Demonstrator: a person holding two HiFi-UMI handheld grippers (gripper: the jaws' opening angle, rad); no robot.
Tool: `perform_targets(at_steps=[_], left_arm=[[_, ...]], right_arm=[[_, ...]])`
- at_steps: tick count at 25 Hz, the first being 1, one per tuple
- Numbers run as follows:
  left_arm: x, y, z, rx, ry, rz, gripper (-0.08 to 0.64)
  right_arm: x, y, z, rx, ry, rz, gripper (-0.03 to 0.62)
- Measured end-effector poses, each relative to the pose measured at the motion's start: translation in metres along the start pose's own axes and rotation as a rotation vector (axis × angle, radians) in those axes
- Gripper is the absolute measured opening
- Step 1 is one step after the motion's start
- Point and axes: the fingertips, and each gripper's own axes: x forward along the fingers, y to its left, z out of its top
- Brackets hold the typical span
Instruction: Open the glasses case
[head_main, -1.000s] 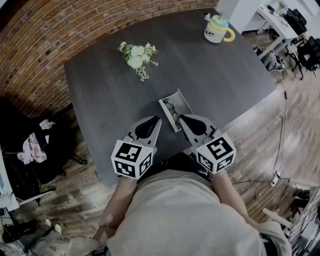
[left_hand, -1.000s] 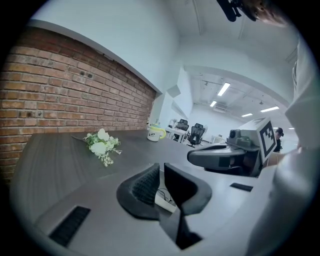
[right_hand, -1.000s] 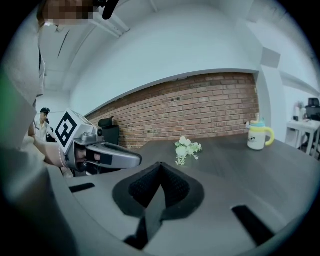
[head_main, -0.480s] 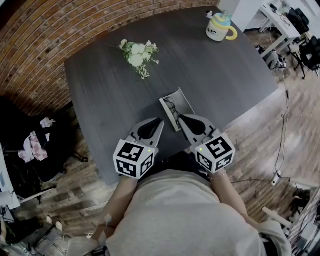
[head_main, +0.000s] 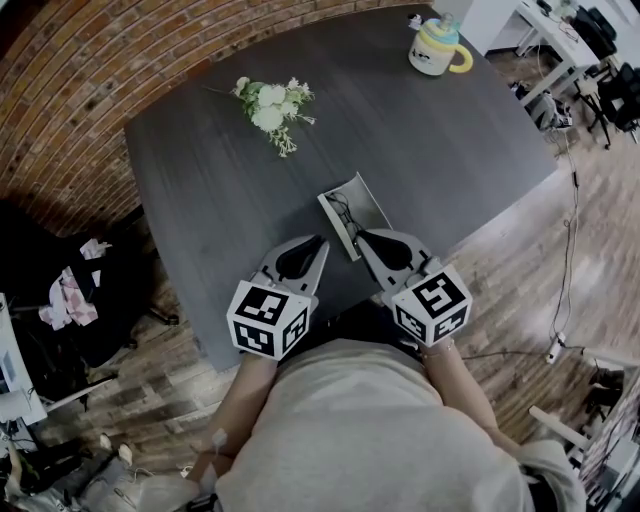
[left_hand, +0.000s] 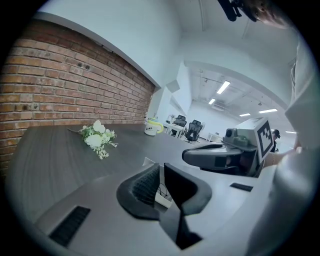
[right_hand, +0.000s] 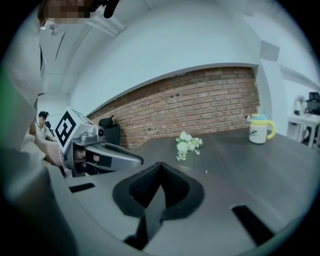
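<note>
The right gripper (right_hand: 160, 165) has its jaws pressed together on nothing. The left gripper (left_hand: 162, 167) shows a thin, empty slit between its jaws. Just beyond both tips, the small grey rectangular glasses case (head_main: 362, 202) lies open on the dark grey wooden table (head_main: 430, 140).

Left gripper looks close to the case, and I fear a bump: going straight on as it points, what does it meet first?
Probably the open glasses case, just ahead of the left gripper and visible through its jaw gap; exact depth is unclear.
</note>
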Motion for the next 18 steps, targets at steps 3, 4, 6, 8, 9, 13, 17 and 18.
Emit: perform_targets(at_steps=[3,4,6,8,9,13,17,18], left_arm=[[0.002,-0.0007,-0.0014,-0.001,0.005,-0.005,0.044],[0.0026,-0.0008,-0.0018,-0.001,0.006,-0.007,0.044],[0.0034,-0.0008,-0.0019,-0.002,0.008,-0.01,0.044],[0.0037,-0.0008,-0.0017,-0.003,0.01,-0.013,0.044],[0.0039,-0.001,-0.002,-0.003,0.012,-0.015,0.044],[0.0048,-0.0012,-0.0034,-0.004,0.018,-0.02,0.044],[0.0053,-0.0017,-0.0044,-0.006,0.02,-0.024,0.044],[0.0054,-0.0021,-0.0049,-0.007,0.021,-0.026,0.044]], right_arm=[[-0.0009,-0.0017,0.0,0.004,0.004,-0.009,0.006],[-0.001,-0.0022,-0.0004,0.005,0.005,-0.011,0.006],[-0.0007,-0.0028,-0.0011,0.002,0.006,-0.013,0.006],[-0.0002,-0.0023,-0.0011,-0.002,0.009,-0.012,0.006],[0.0,-0.0018,-0.0009,-0.003,0.011,-0.011,0.006],[0.0009,-0.0005,-0.0022,-0.007,0.021,-0.009,0.006],[0.0016,0.0014,-0.0037,-0.011,0.041,-0.011,0.006],[0.0017,0.0016,-0.0049,-0.011,0.045,-0.012,0.006]])
